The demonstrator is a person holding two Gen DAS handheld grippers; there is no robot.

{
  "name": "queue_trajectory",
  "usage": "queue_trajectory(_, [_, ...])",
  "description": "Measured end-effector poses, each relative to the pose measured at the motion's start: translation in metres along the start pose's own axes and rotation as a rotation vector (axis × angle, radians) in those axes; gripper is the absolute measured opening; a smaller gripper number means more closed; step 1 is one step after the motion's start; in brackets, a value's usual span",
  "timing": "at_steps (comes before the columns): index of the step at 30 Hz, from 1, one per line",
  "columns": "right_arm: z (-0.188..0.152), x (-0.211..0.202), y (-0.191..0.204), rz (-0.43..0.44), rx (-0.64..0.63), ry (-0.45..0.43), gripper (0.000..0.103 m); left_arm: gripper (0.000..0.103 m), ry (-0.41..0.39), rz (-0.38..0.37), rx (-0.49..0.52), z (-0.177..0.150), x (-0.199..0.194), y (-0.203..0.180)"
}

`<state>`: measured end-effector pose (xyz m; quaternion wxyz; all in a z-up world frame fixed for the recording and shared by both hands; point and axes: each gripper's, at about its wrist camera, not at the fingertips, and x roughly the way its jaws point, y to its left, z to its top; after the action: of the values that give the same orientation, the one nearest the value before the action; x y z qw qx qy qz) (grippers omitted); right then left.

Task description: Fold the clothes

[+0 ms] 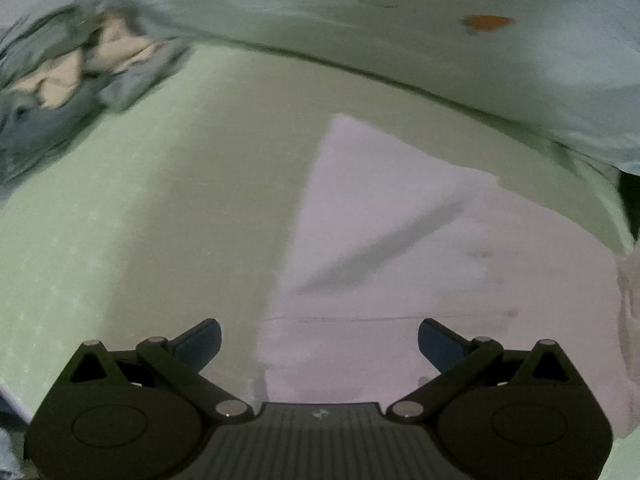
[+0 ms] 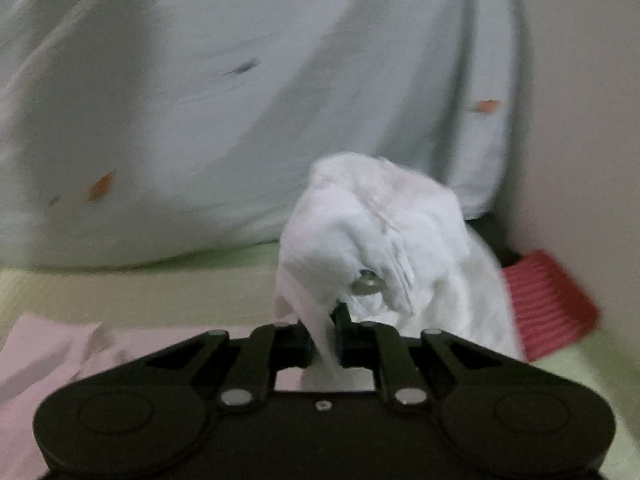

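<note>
A pale pink cloth (image 1: 400,248) lies flat on the light green bed surface (image 1: 160,200). My left gripper (image 1: 320,346) hovers open and empty over the cloth's near left edge. My right gripper (image 2: 324,344) is shut on a bunched white garment (image 2: 380,232), which rises in a crumpled heap just beyond the jaws and hides the fingertips. A metal button or snap (image 2: 366,282) shows in its folds. The pink cloth also shows in the right wrist view (image 2: 52,356) at the lower left.
A pale blue sheet with orange marks (image 1: 400,20) drapes along the back, and also fills the back of the right wrist view (image 2: 200,100). A heap of grey and beige clothes (image 1: 60,88) lies far left. A red ribbed object (image 2: 548,304) sits right, by a wall (image 2: 580,120).
</note>
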<state>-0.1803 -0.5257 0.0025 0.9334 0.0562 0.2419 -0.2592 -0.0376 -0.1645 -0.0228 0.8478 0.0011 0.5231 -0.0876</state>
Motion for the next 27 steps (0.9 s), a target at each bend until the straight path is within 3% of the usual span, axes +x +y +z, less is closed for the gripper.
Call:
queue_trajectory(4, [-0.048,0.014,0.065,0.042,-0.092,0.152,0.013,0.103,0.026,0.009,-0.023,-0.003,0.004,0.042])
queue_trajectory(8, [-0.089,0.03,0.106,-0.012,-0.185,0.307,0.016,0.103,0.027,0.013,-0.031,0.0,0.0,0.073])
queue_trajectory(10, [-0.085,0.023,0.111,-0.042,-0.207,0.291,0.017,0.103,0.023,0.003,-0.035,0.005,0.003,0.082])
queue_trajectory(16, [-0.057,0.006,0.09,-0.053,-0.04,0.237,0.022,0.103,0.032,-0.037,-0.008,0.018,0.014,0.071])
queue_trajectory(18, [-0.055,-0.003,0.085,-0.064,-0.026,0.225,0.032,0.103,0.034,-0.048,0.006,0.02,0.017,0.064])
queue_trajectory(20, [-0.06,-0.016,0.081,-0.081,-0.023,0.205,0.069,0.103,0.038,-0.052,0.008,0.021,0.019,0.057])
queue_trajectory(27, [-0.044,-0.02,0.066,-0.072,-0.021,0.104,0.079,0.103,0.052,-0.047,-0.002,0.017,0.021,0.044])
